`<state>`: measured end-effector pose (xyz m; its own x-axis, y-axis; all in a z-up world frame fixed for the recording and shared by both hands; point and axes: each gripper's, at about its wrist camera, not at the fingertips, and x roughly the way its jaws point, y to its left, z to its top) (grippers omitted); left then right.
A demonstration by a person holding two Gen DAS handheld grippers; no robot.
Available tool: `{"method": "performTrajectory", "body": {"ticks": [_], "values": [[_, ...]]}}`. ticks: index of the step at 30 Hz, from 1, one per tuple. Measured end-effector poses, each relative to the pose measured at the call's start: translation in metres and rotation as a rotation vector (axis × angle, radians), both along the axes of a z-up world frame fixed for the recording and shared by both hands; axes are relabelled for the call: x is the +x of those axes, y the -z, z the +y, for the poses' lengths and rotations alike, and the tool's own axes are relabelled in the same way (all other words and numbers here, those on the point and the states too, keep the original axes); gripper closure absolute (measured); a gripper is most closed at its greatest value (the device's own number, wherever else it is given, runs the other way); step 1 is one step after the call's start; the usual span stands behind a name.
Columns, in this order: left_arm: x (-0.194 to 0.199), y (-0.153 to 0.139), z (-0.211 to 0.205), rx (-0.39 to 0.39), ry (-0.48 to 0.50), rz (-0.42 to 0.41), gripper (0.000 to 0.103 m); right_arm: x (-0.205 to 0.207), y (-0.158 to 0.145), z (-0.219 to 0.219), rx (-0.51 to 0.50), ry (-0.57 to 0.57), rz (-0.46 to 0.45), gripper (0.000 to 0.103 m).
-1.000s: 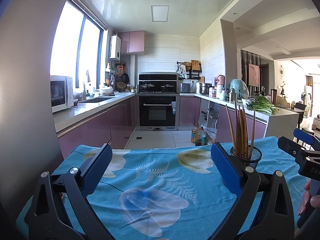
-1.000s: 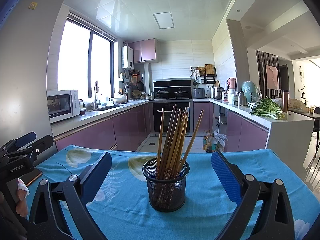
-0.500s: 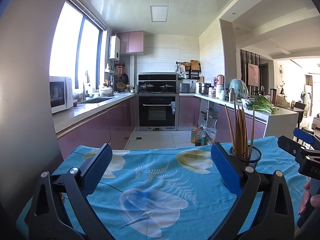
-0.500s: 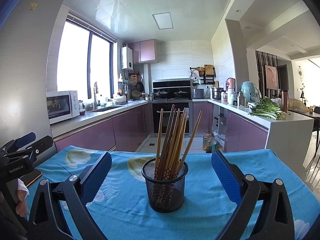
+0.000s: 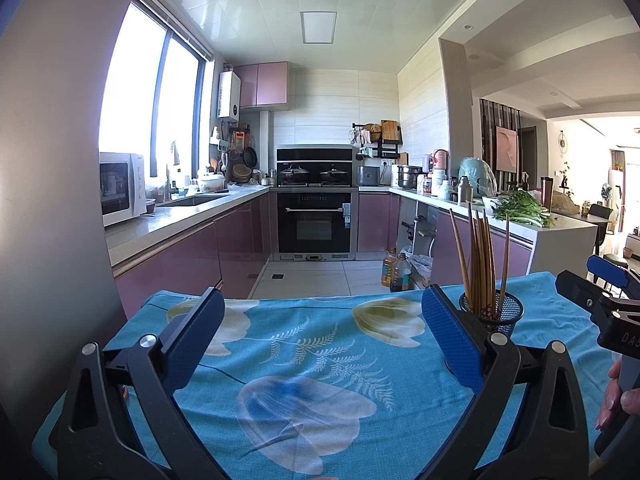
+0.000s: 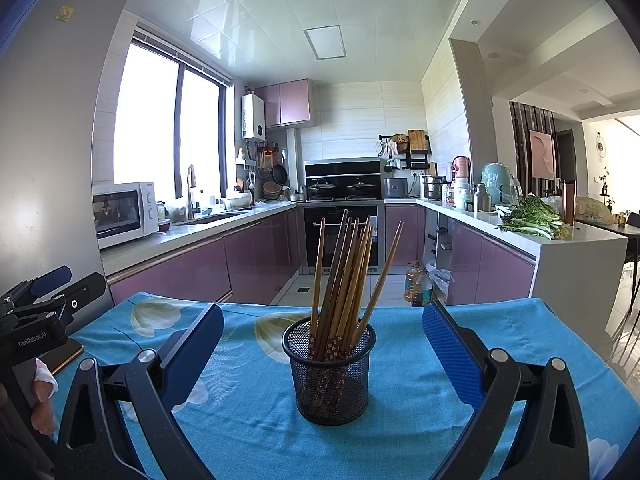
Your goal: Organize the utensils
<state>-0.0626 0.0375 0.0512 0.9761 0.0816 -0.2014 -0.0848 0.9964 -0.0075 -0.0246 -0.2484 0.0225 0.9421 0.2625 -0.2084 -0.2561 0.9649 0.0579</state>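
Right gripper is spread wide, lined up just short of the cup of chopsticks, probably sizing a grab. Left gripper, released too, waits well left of the cup.

A kitchen with mauve cabinets, a black oven on the far wall, a white microwave beside the bright window, pale floor tiles and a ceiling light panel.

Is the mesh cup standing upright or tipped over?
Upright. The mesh cup sits flat on the blue cloth, its rim level, with the chopsticks leaning inside it.
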Motion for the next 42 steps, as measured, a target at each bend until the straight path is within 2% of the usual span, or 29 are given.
{"method": "performTrajectory", "body": {"ticks": [42], "values": [[-0.0007,0.0003,-0.002,0.002,0.001,0.002,0.006,-0.0015,0.0021,0.0044,0.008,0.012,0.002,0.007]]}}
